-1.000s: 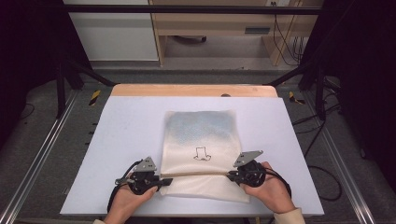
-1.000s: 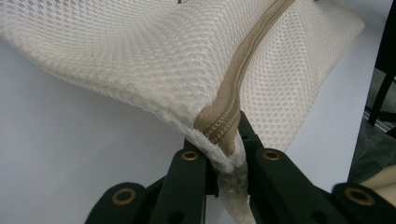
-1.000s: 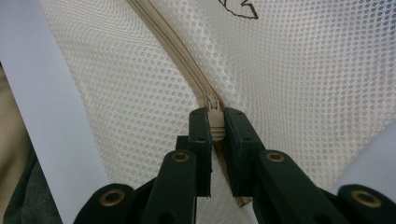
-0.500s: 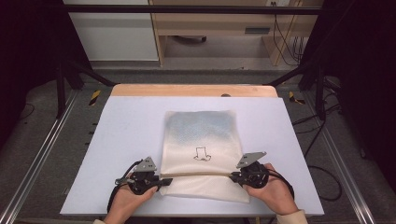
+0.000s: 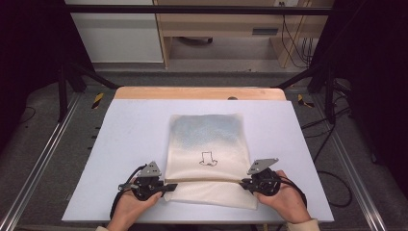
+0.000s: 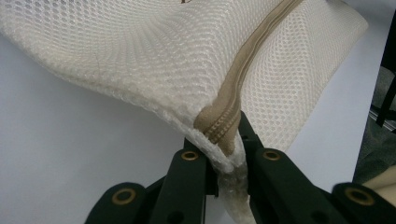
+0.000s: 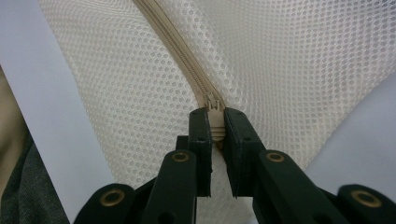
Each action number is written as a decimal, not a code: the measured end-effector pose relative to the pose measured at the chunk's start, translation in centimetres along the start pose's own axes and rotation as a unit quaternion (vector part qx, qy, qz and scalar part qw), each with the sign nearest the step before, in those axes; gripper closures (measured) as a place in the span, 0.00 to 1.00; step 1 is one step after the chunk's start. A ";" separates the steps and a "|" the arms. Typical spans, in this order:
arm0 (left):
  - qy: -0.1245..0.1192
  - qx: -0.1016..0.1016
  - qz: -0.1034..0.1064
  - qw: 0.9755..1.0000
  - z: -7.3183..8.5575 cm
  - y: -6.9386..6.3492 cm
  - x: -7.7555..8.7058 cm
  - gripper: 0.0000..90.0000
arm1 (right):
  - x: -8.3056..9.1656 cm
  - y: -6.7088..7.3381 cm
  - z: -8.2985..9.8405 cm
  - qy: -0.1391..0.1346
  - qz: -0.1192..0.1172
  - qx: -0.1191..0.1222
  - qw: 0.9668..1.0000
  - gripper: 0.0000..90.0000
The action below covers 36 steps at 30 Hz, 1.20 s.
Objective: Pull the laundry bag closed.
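Observation:
A cream mesh bag [image 5: 207, 139] with a small black drawing on it lies flat in the middle of the white table [image 5: 120, 144]. A beige zip [image 6: 243, 70] runs across its near part. At the bag's left edge, my left gripper [image 5: 168, 185] [image 6: 224, 140] is shut on the zip's end and the mesh around it. At the bag's right edge, my right gripper [image 5: 243, 182] [image 7: 215, 121] is shut on the zip's slider [image 7: 214, 103], with the zip [image 7: 177, 51] running away from it. Both grippers lie low on the table, pointing inward at each other.
A wooden strip [image 5: 199, 93] borders the table's far edge. Metal rails [image 5: 38, 163] run along both sides, and black frame legs [image 5: 65, 86] stand at the far corners. Cables [image 5: 332, 178] lie on the floor at the right.
My right gripper has shifted slightly to the right with the zip's slider in it. The left gripper has stayed where it was.

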<state>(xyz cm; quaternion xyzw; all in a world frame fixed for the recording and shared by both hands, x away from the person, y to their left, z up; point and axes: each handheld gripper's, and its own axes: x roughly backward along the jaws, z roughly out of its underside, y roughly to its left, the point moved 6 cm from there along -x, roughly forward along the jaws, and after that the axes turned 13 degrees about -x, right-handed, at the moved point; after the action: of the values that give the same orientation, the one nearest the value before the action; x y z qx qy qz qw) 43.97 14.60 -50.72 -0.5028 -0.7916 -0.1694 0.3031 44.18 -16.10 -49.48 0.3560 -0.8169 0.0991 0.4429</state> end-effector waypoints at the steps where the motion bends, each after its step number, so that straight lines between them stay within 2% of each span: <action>1: 0.000 0.000 -0.001 1.000 0.0 0.0 0.0 0.95 | 0.0 0.1 0.0 -0.001 -0.002 -0.005 1.000 0.91; 14: 0.000 0.000 -0.002 1.000 0.0 0.1 0.1 0.95 | 0.5 -0.5 0.8 -0.004 0.002 -0.009 1.000 0.91; 36: 0.002 -0.002 -0.004 1.000 0.0 0.1 0.1 0.95 | 1.3 -1.5 2.3 0.000 0.012 -0.029 1.000 0.91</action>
<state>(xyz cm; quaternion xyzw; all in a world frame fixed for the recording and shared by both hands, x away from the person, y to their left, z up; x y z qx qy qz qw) 44.03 14.76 -50.65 -0.4995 -0.7930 -0.1727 0.3029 43.21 -18.93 -50.07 0.3335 -0.8236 0.0809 0.4516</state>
